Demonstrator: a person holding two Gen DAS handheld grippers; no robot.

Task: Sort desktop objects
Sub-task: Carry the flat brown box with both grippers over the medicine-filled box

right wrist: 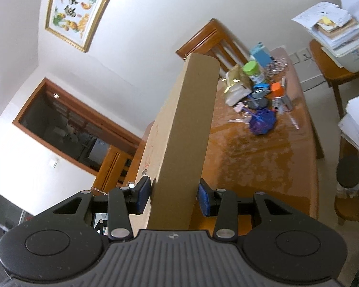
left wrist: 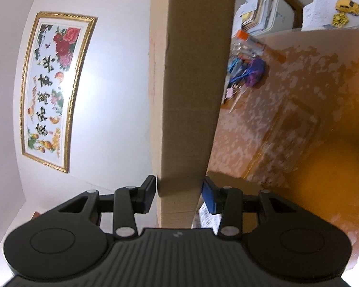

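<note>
A tall brown cardboard box [left wrist: 191, 83] is filling the centre of the left wrist view, running from the bottom to beyond the top edge, so its upper end is cut off and it is hiding part of the orange-brown table [left wrist: 287, 124] behind it. The left gripper [left wrist: 178, 195] is pinching the box's narrow edge, both blue pads [left wrist: 209, 198] sitting against its sides. In the right wrist view the same box [right wrist: 186, 138] is rising up the middle, its top end visible in the upper centre, and the right gripper [right wrist: 174, 196] is straddling it, though a sliver of gap beside each pad is leaving it unclear whether it is actually gripping. Beyond the box, a clutter of small objects [right wrist: 258, 95] is lying at the far end of the table [right wrist: 263, 157], partly blurred; a wide bare stretch of tabletop is lying open at centre right. A framed picture [left wrist: 52, 88] is hanging on the wall at left.
</note>
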